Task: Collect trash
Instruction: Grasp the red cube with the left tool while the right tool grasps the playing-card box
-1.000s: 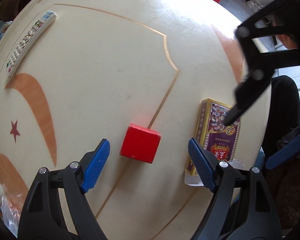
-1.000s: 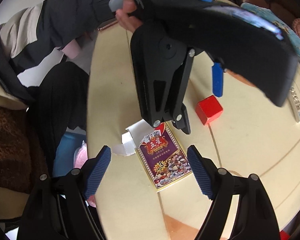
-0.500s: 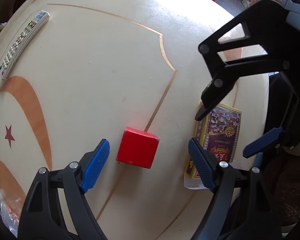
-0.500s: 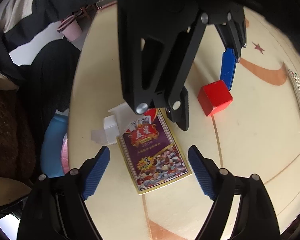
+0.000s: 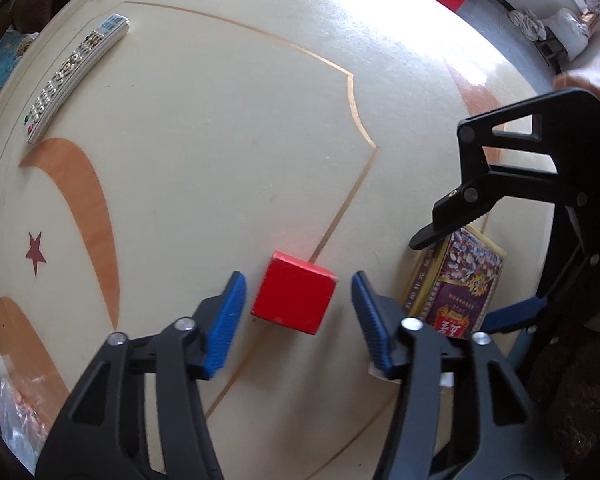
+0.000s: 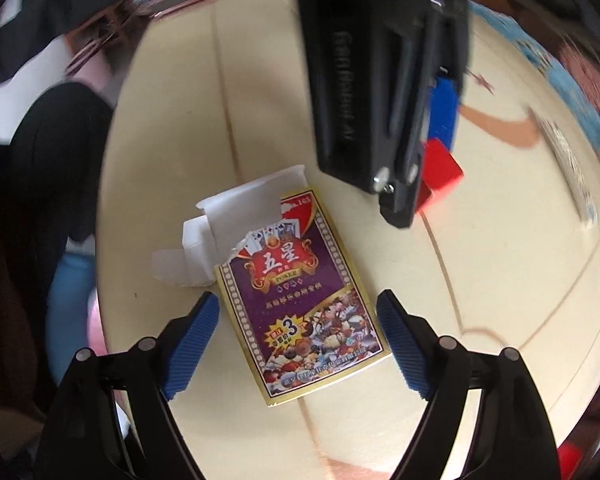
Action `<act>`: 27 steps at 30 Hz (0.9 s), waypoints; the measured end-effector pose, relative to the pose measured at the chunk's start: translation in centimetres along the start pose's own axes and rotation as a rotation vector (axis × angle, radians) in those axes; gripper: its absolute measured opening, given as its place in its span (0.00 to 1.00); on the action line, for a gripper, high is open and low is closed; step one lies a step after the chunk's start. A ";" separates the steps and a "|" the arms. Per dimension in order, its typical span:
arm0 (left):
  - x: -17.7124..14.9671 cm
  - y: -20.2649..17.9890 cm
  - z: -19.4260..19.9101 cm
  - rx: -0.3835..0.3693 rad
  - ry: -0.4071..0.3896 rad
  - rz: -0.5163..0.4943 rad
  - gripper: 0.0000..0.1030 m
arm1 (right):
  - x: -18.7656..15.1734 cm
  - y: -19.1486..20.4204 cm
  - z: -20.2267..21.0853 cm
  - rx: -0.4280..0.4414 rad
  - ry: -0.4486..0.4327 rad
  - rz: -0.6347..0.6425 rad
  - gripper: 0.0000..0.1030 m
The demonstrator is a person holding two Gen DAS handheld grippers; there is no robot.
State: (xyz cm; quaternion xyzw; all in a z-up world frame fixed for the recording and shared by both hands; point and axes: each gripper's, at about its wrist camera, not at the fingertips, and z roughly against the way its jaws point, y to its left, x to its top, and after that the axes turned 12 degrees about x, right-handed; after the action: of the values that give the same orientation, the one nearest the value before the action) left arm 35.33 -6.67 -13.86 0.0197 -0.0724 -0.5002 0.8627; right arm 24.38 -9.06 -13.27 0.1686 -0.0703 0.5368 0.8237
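While the earlier frames had the left gripper (image 5: 296, 312) spread wide with the red box (image 5: 294, 298) lying ahead of its tips, its jaws now stand narrower and the box sits between the two blue pads (image 5: 224, 320), a thin gap on each side, neither pad touching it. The gripper is released and grasps nothing. The right gripper (image 6: 298, 344) has come lower and nearer the playing-card box (image 6: 300, 308): a second ago that box lay ahead of its fingers, now its near end lies between the open pads (image 6: 190, 346), which stand just off its long edges without clear contact. That tool is also unclenched and holds nothing.

The card box lies flat near the table's (image 5: 220, 140) rim on the person's side, its torn white flap (image 6: 236, 216) open and pointing toward the edge. The red box rests a little further in, on a thin inlaid line, near the card box but apart from it. In the left wrist view the right gripper's black frame (image 5: 520, 184) hangs over the card box (image 5: 460, 292), so the two tools are close together there. A remote control (image 5: 74, 76) lies well apart by the far rim. Between it and the red box the tabletop is wide and bare. Past the near rim are dark clothing and a blue and pink object (image 6: 76, 300) below.
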 end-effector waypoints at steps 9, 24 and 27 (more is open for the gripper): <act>-0.3 -0.3 0.5 0.092 -0.019 0.122 0.38 | -2.0 1.1 0.6 -0.118 -0.110 -0.301 0.57; -2.6 0.3 2.0 0.136 -0.060 0.419 0.38 | -5.3 3.2 2.5 -0.128 -0.260 -0.580 0.57; -4.1 0.7 3.4 0.143 -0.079 0.488 0.38 | -6.1 4.3 3.7 -0.201 -0.298 -0.589 0.57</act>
State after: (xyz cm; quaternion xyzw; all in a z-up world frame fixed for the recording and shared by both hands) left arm 33.44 -2.69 -10.89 0.0430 -0.1437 -0.2711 0.9508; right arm 18.17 -14.05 -10.78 0.1759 -0.1907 0.2361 0.9365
